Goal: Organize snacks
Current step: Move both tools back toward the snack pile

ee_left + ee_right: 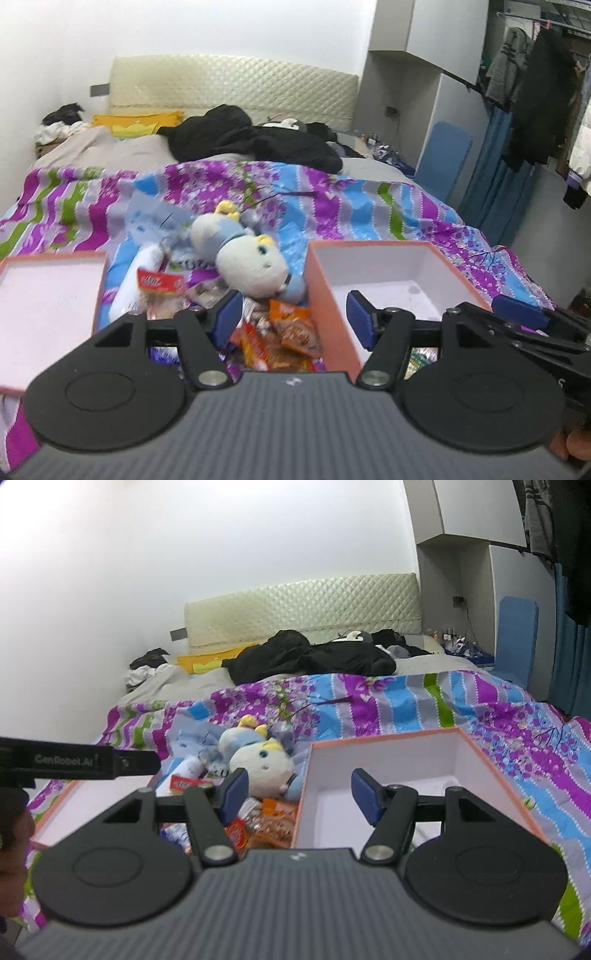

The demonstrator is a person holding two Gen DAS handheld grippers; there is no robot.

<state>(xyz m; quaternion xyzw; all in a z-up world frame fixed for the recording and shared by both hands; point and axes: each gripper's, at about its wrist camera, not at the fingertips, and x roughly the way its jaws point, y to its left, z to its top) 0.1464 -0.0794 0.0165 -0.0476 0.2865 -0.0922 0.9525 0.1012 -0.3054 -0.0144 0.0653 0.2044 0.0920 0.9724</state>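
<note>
Snack packets [280,332] heaped between lid [48,306] at left and empty box [388,280] at right; left gripper [291,317] and right gripper [299,794] jaws apart, empty, poised for sorting.

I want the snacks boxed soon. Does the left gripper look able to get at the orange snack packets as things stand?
Probably yes. The left gripper is open and empty, and the orange snack packets lie uncovered just ahead of it, between the plush toy and the orange box. The box wall beside them may crowd one finger.
</note>
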